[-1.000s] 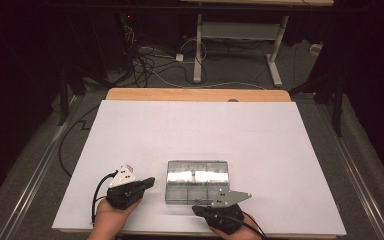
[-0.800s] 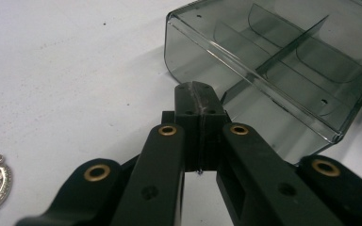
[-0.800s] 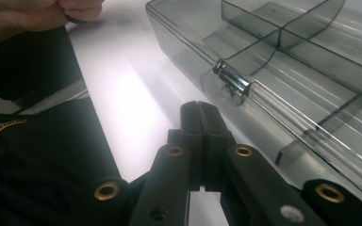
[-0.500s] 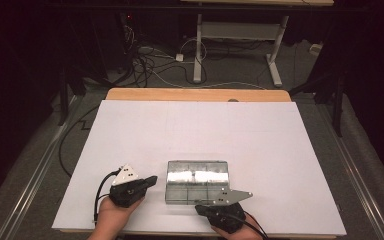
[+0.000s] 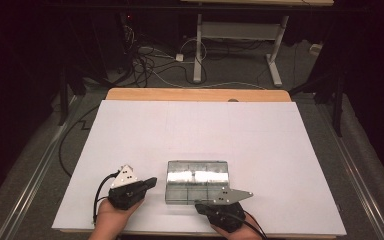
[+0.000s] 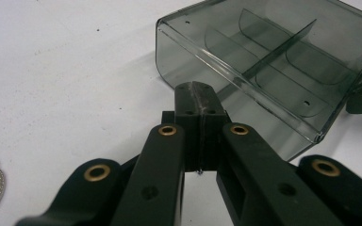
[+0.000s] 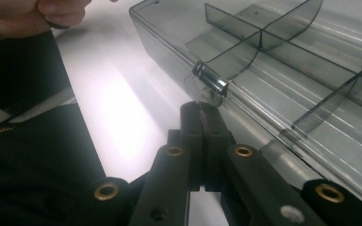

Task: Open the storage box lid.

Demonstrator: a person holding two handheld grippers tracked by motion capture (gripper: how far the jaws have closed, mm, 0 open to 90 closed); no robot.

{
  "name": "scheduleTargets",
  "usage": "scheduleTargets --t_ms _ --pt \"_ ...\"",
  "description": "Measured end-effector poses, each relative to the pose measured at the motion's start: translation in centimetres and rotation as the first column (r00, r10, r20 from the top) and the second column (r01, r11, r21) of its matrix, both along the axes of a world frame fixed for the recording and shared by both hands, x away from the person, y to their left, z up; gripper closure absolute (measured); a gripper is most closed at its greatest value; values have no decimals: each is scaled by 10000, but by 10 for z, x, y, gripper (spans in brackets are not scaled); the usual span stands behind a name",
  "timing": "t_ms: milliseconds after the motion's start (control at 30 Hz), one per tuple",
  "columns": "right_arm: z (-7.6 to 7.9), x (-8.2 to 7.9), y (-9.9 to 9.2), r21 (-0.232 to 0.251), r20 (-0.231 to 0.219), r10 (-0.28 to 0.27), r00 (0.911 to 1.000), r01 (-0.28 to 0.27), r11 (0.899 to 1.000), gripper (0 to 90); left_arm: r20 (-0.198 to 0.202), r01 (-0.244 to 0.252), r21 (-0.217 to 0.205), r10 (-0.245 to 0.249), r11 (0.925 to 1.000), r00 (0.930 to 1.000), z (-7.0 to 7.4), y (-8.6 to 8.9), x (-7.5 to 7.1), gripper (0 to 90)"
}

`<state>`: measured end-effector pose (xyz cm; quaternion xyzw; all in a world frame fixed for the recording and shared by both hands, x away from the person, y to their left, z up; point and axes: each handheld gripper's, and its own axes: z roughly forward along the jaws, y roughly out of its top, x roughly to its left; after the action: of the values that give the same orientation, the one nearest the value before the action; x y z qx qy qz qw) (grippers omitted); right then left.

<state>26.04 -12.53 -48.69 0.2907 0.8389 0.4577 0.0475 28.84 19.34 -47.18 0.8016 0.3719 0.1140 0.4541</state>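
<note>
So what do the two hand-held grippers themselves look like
Both are black. The left hand-held gripper carries a pale three-cornered plate and trails a black cable; the right hand-held gripper has a grey three-cornered plate. Brass-coloured rivets dot the jaw links.

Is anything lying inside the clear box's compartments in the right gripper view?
No, the clear box shows bare dividers and floor, nothing in them.
</note>
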Motion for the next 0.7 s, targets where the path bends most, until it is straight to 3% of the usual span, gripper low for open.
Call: scheduleTargets --t_ms 700 --pt "1 -1 -3 267 101 -3 9999 0 9996 900 148 86 -51 -86 9999 9999 3 1 1 878"
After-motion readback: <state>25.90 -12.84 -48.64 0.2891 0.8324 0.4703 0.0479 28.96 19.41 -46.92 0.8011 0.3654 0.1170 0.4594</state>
